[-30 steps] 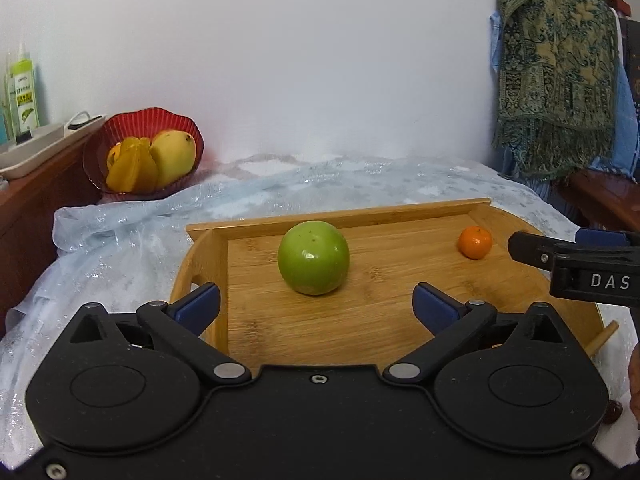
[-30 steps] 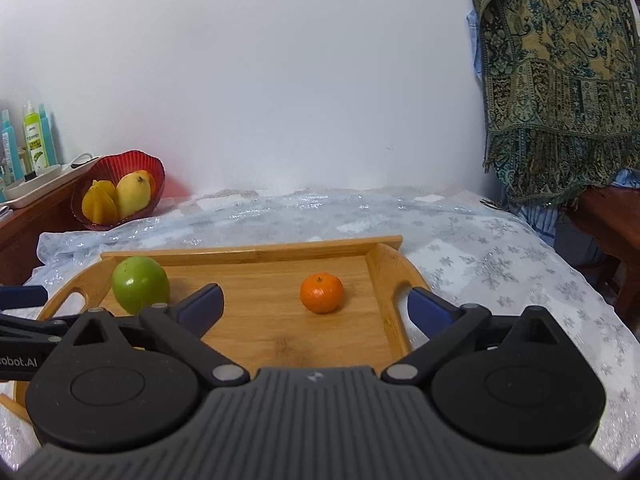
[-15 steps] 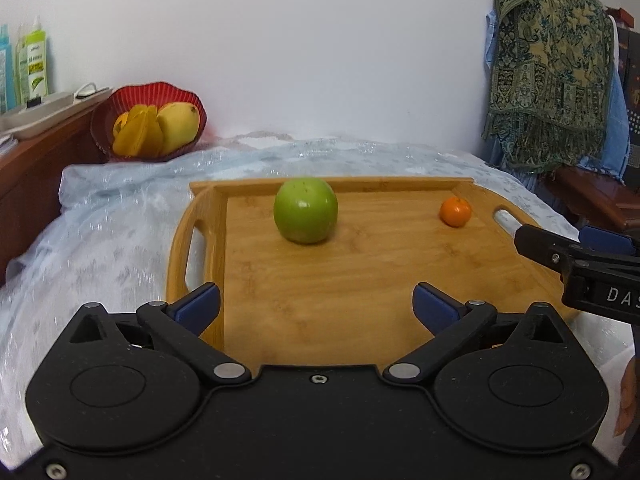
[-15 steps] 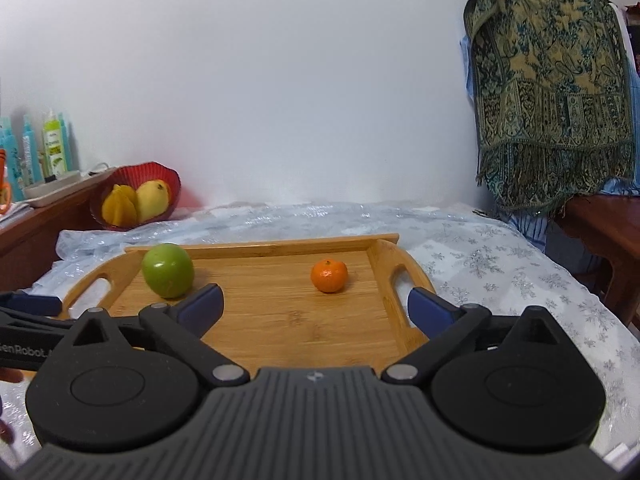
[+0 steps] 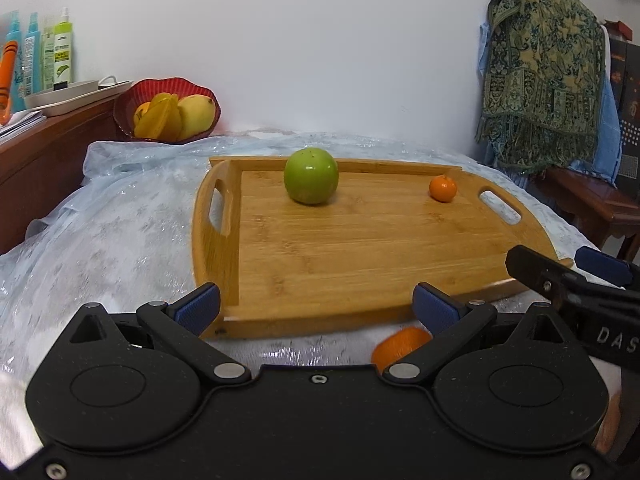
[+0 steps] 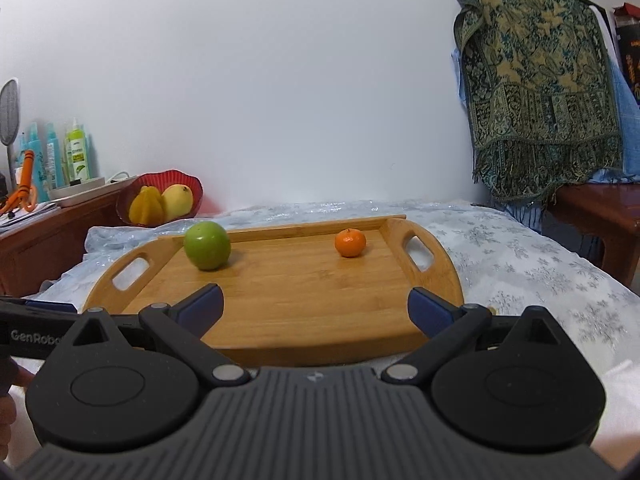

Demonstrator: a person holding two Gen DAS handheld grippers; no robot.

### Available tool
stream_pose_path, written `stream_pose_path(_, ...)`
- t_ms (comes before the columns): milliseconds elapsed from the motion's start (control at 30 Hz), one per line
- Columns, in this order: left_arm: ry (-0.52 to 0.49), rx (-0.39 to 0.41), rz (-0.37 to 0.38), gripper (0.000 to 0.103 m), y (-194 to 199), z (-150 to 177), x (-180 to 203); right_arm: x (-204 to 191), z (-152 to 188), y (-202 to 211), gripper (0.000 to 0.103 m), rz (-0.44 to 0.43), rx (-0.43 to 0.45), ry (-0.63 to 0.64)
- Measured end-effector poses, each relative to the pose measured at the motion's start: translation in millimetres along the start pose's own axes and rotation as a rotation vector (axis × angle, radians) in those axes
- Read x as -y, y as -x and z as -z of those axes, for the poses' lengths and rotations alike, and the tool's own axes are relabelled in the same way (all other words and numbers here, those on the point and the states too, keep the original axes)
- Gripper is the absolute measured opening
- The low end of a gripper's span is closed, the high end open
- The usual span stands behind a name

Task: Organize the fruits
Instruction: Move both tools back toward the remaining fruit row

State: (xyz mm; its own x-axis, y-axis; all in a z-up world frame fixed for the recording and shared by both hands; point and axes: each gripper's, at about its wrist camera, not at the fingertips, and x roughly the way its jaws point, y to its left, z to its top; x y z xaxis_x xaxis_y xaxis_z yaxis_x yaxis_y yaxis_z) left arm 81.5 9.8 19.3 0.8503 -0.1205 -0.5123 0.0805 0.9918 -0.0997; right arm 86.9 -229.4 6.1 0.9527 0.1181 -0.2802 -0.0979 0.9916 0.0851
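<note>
Green apple (image 5: 311,176): on bamboo tray (image 5: 360,248), far-left area, 12 o'clock from left gripper (image 5: 316,306), the nearer one. Mandarin (image 6: 350,242): far-right, 12 o'clock from right gripper (image 6: 316,306). Both tongs apart, empty.

A green apple (image 5: 311,176) and a small tangerine (image 5: 443,188) sit well apart on the wooden tray (image 5: 360,248), near its far rim.

One green apple (image 5: 311,176), two small oranges (image 5: 443,188) (image 5: 400,345), one wooden tray (image 5: 216,240), one red fruit bowl (image 5: 168,110), two grippers (image 5: 316,312) (image 6: 316,306).
</note>
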Motion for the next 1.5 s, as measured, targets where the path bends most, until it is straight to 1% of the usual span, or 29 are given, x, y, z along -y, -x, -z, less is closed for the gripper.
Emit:
stream_pose_path(100, -0.001, 0.019, 0.005, 0.103, 10, 4, 1, -2, 4, 13, 0.103, 0.009, 0.027, 0.011)
stream_pose_path(200, 0.018, 0.012, 0.022, 0.103, 18, 10, 1, -1, 8, 23, 0.103, 0.015, 0.033, 0.016)
stream_pose_path(333, 0.037, -0.002, 0.028, 0.103, 29, 20, 2, 3, 15, 31, 0.103, 0.03, 0.009, 0.024)
stream_pose_path(500, 0.03, -0.017, 0.028, 0.103, 39, 30, 7, 9, 25, 37, 0.103, 0.037, -0.043, 0.037)
stream_pose_path(633, 0.022, -0.038, 0.042, 0.102, 44, 37, 12, 14, 32, 42, 0.092, 0.021, -0.085, 0.042)
stream_pose_path(667, 0.024, -0.046, 0.043, 0.102, 45, 39, 13, 15, 33, 44, 0.091, 0.013, -0.091, 0.043)
stream_pose_path(767, 0.022, -0.058, 0.06, 0.095, 50, 44, 19, 15, 36, 48, 0.085, -0.02, -0.1, 0.052)
stream_pose_path(867, 0.019, -0.071, 0.068, 0.084, 52, 48, 24, 14, 38, 49, 0.077, -0.045, -0.112, 0.069)
stream_pose_path(933, 0.018, -0.082, 0.066, 0.073, 54, 49, 27, 13, 39, 48, 0.069, -0.055, -0.123, 0.074)
stream_pose_path(1000, 0.02, -0.089, 0.059, 0.068, 55, 50, 29, 12, 40, 47, 0.067, -0.062, -0.129, 0.074)
stream_pose_path(1167, 0.013, -0.091, 0.032, 0.063, 55, 49, 34, 9, 41, 42, 0.059, -0.076, -0.145, 0.081)
stream_pose_path(1233, 0.001, -0.094, 0.026, 0.058, 54, 49, 37, 7, 42, 43, 0.058, -0.08, -0.147, 0.092)
stream_pose_path(1367, -0.01, -0.097, 0.04, 0.049, 52, 49, 39, 4, 43, 43, 0.057, -0.091, -0.155, 0.101)
stream_pose_path(1500, -0.006, -0.096, 0.045, 0.048, 52, 49, 39, 3, 44, 39, 0.052, -0.095, -0.162, 0.096)
